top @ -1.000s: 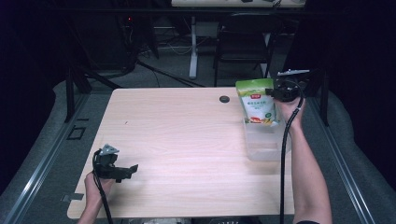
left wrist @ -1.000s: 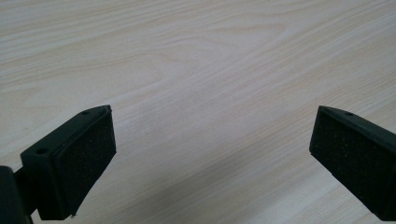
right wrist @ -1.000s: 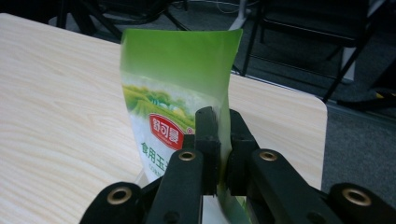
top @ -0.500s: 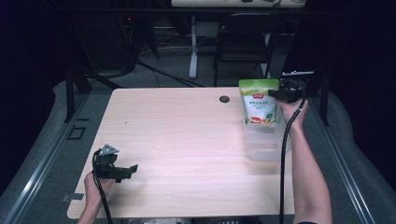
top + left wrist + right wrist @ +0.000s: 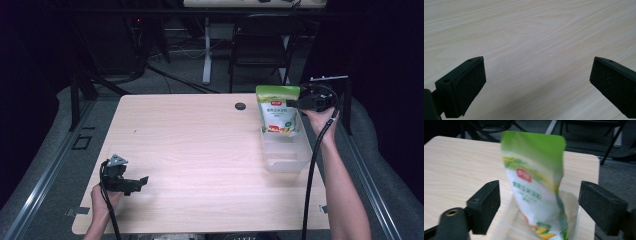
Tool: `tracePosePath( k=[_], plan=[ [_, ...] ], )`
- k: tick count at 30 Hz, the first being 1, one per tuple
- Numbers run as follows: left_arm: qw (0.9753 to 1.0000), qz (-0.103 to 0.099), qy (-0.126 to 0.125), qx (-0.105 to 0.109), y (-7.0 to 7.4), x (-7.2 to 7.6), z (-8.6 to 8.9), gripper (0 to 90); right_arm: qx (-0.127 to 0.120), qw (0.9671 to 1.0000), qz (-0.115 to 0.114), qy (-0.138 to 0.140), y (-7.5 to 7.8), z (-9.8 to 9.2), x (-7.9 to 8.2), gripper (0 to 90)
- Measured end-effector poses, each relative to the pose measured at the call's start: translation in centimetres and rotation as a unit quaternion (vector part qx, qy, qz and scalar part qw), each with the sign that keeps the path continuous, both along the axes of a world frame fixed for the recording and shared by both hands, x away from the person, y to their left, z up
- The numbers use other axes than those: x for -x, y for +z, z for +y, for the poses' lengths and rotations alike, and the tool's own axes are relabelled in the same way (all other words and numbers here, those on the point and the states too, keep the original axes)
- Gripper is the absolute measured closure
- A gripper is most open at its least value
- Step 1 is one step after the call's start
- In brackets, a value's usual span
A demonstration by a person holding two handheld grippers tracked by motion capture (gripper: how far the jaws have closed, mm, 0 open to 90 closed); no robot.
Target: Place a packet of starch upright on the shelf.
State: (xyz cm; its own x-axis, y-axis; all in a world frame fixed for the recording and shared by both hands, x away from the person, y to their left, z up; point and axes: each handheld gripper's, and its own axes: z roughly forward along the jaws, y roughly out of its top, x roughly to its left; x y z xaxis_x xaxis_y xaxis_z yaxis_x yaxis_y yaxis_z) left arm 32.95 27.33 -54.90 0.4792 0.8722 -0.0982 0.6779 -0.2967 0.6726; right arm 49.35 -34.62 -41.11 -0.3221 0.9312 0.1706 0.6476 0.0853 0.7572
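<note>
Green-and-white pouch [image 5: 279,111] stands upright in the far end of a clear plastic bin [image 5: 285,155], which sits on the desk [image 5: 200,145] near its right edge. Pouch top rises well above the bin rim; printed front faces the person.

Right tongs [image 5: 295,103] are up by the pouch's top right edge, w/ the hand [image 5: 320,117] behind them & a black cable hanging down along the forearm. In the right gripper view the tongs [image 5: 539,202] are spread wide, released, one jaw either side of the pouch [image 5: 536,185], neither touching it. Bin [image 5: 506,225] shows below, a bit blurred.

Left tongs [image 5: 142,181] sit low at the near left corner of the desk, well apart from pouch & bin, held in the left hand [image 5: 107,197]. In the left gripper view the tongs [image 5: 537,82] are also wide open, bare wood [image 5: 536,37] between them.

Small dark round thing [image 5: 240,106] lies on the desk near the far edge, left of the pouch.
</note>
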Motion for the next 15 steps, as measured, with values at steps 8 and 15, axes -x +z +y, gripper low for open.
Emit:
tracePosePath(
  k=[8,15],
  plan=[
    [1.0000,-0.001,0.001,0.000,0.1,0.1,0.0,0.4,-0.002,0.9986,-0.002,0.053,2.2,1.3,3.4,8.8],
    [1.0000,-0.003,-0.003,-0.003,0.1,0.1,-0.1,0.4,0.024,0.9936,-0.011,0.110,3.8,3.6,7.7,6.2]
  ],
)
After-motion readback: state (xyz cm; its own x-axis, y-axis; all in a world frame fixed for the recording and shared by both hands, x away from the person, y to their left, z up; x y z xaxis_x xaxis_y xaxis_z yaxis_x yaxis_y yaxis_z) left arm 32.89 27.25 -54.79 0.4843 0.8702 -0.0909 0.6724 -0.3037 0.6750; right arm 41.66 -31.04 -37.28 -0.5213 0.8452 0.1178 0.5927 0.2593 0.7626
